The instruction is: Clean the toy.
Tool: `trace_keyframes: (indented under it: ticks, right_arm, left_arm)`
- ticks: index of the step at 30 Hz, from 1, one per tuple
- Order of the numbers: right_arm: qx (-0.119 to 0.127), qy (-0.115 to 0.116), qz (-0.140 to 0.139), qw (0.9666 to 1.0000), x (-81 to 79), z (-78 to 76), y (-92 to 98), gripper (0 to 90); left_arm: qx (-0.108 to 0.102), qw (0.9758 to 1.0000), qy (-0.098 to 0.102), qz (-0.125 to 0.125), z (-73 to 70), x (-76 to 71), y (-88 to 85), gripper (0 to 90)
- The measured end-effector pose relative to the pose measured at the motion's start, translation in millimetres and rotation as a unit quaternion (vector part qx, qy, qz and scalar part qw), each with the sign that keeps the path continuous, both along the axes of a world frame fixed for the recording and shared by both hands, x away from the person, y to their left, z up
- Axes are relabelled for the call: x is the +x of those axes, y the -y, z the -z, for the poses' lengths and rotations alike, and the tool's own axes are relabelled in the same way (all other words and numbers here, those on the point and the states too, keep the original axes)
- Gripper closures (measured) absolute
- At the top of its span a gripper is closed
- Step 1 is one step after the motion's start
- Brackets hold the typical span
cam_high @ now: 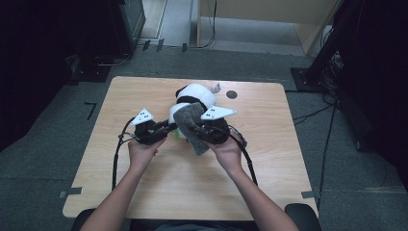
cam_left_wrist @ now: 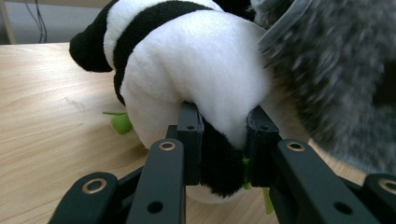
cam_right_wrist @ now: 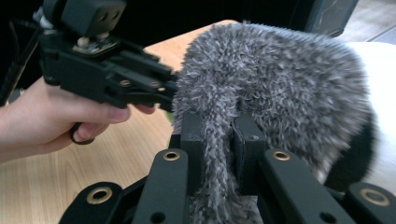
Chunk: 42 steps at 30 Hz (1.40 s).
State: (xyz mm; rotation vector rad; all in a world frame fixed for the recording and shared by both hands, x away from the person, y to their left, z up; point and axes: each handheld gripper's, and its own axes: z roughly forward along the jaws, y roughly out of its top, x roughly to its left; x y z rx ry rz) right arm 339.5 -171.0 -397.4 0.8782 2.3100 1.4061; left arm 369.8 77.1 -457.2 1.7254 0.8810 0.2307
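Panda plush (cam_high: 195,98) sits mid-table, toward the far edge, w/ both grippers on it. Left gripper (cam_high: 169,128) comes in from the near-left; in the left gripper view its jaws are clamped on a black-and-white paw of the panda (cam_left_wrist: 205,84), pads sunk into the fabric. Right gripper (cam_high: 193,126) is pinched tight on a grey fuzzy cloth (cam_high: 190,126), a fold of the cloth (cam_right_wrist: 261,88) squeezed between the pads, the rest draped over the panda's near side. Both gripper tips almost meet at the toy. Small dark round mark (cam_high: 232,94) lies just right of the panda near the far edge. Table (cam_high: 159,192) has plenty of bare wood on the near half and along both side edges; less room behind the toy.
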Motion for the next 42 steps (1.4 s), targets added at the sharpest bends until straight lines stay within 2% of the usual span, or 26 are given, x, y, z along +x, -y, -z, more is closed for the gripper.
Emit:
trace_keyframes:
  ticks: [4, 9, 12, 15, 19, 22, 26, 29, 33, 38, 42]
  right_arm:
    - [-0.023, 0.010, -0.014, 0.9996, -5.8, 6.2, -13.4, 78.8]
    - [-0.059, 0.006, -0.035, 0.9976, -13.5, 20.1, -26.9, 78.9]
    - [-0.062, 0.008, -0.035, 0.9974, -15.3, 28.8, -28.7, 79.0]
    - [-0.071, -0.007, -0.040, 0.9967, -15.6, 38.2, -30.3, 79.1]
    - [-0.089, -0.017, -0.041, 0.9950, -15.9, 49.8, -31.0, 79.1]
    - [-0.096, -0.026, -0.043, 0.9941, -13.0, 55.9, -29.0, 79.5]
    - [-0.108, -0.035, -0.042, 0.9926, -12.6, 59.1, -27.3, 79.5]
    - [-0.103, -0.035, -0.047, 0.9930, -15.6, 54.1, -25.4, 79.4]
    - [-0.085, -0.018, -0.050, 0.9950, -25.0, 39.1, -20.0, 79.4]
    - [-0.055, 0.018, -0.040, 0.9975, -35.5, 12.0, -8.1, 79.5]
    - [-0.031, 0.048, -0.023, 0.9981, -36.4, -7.8, 0.3, 79.5]
  left_arm:
    - [-0.003, 1.0000, -0.003, -0.003, -1.1, -0.6, 0.2, 72.7]
    - [-0.007, 1.0000, -0.003, 0.000, -3.2, -2.2, 2.8, 72.6]
    - [-0.007, 1.0000, -0.004, -0.001, -3.4, -2.5, 3.3, 72.5]
    - [-0.023, 0.9996, -0.012, -0.005, -4.1, -1.4, 1.6, 71.7]
    - [-0.024, 0.9996, -0.008, -0.009, -5.9, -1.8, -0.4, 71.8]
    - [-0.032, 0.9994, -0.008, -0.011, -6.8, -1.4, -2.2, 71.7]
    - [-0.019, 0.9997, 0.006, -0.011, -7.9, -2.4, -1.6, 71.7]
    - [-0.018, 0.9997, 0.008, -0.013, -8.2, -2.1, -2.5, 71.7]
    - [-0.022, 0.9996, 0.005, -0.018, -8.2, -0.9, -6.0, 71.6]
    - [-0.023, 0.9995, 0.003, -0.020, -6.9, -0.2, -7.5, 71.6]
    - [-0.018, 0.9997, 0.006, -0.014, -6.9, -2.0, -4.0, 71.6]
